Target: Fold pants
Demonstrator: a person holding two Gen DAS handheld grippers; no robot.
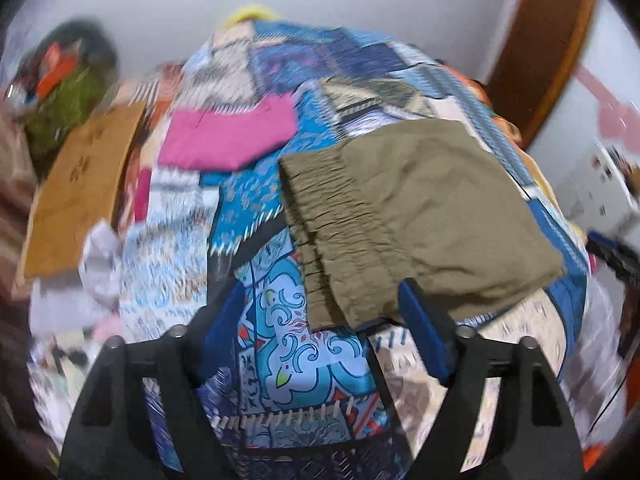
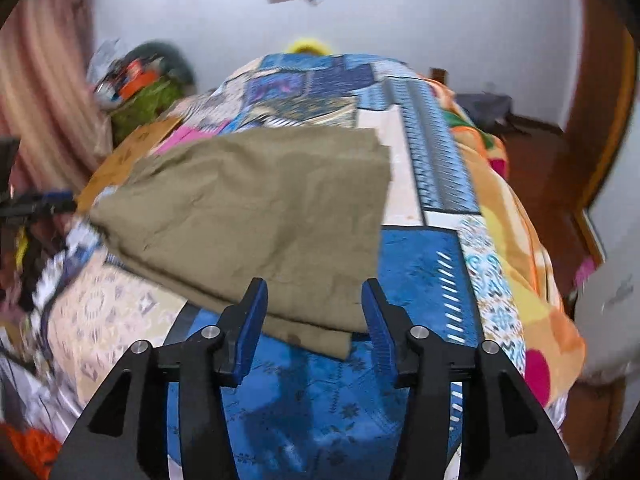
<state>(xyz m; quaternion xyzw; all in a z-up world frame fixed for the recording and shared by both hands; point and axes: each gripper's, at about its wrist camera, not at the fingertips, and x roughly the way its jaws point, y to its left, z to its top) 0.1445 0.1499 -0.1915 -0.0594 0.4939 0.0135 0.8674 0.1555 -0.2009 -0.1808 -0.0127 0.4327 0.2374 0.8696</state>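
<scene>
Olive pants (image 2: 256,216) folded, just beyond open right claw (image 2: 314,308).

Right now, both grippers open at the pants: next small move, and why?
Probably back both off. The olive pants already lie folded in layers on the patchwork bedspread, elastic waistband stacked. The left gripper and right gripper stand open, holding nothing. At most, square the near corner first.
</scene>
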